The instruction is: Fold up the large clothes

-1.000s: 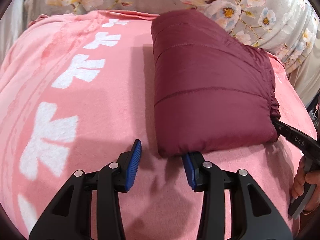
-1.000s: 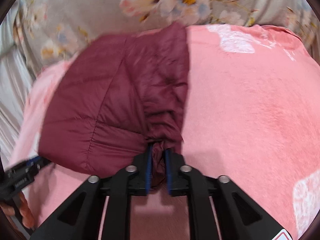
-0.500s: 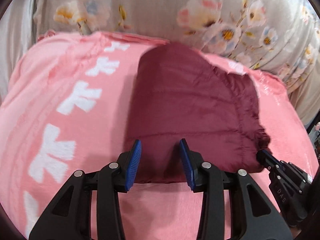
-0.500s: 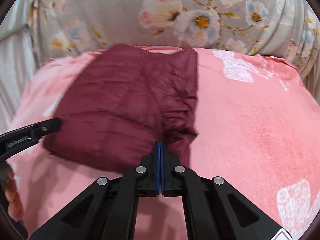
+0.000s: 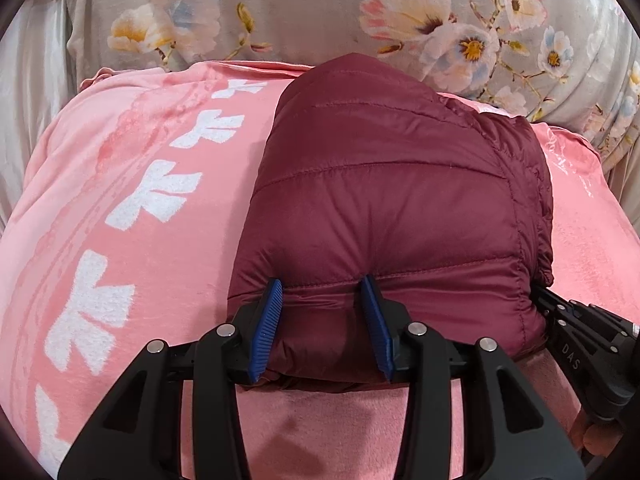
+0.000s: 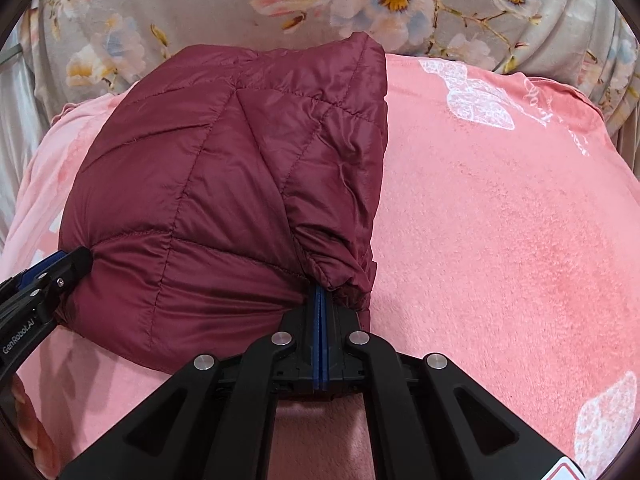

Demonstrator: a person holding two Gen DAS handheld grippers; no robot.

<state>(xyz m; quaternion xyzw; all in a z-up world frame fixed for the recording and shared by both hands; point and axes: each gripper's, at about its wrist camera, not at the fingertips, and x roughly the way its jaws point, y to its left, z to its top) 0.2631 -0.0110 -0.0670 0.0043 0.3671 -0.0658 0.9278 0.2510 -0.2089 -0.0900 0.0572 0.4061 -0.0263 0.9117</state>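
Squaring off this puffy bundle well, I judge, means pressing evenly along its near edge so the trapped air leaves and the layers do not spring apart, and keeping both tools low against the bedding. The maroon quilted jacket (image 5: 384, 216) lies folded into a thick packet on the pink blanket (image 5: 132, 200), filling the centre of the left wrist view and the left half of the right wrist view, with the floral bedding (image 5: 320, 12) across the top of both. The left gripper (image 5: 322, 330) sits at the bottom centre of its frame, jaws part spread, the packet's near edge bulging between the blue pads; whether they actually squeeze it I cannot tell. The right gripper (image 6: 321, 334) has its jaws pressed together, blue pads meeting, its tip nosing into the gathered cuff at the packet's lower right corner, nothing visible between the pads.
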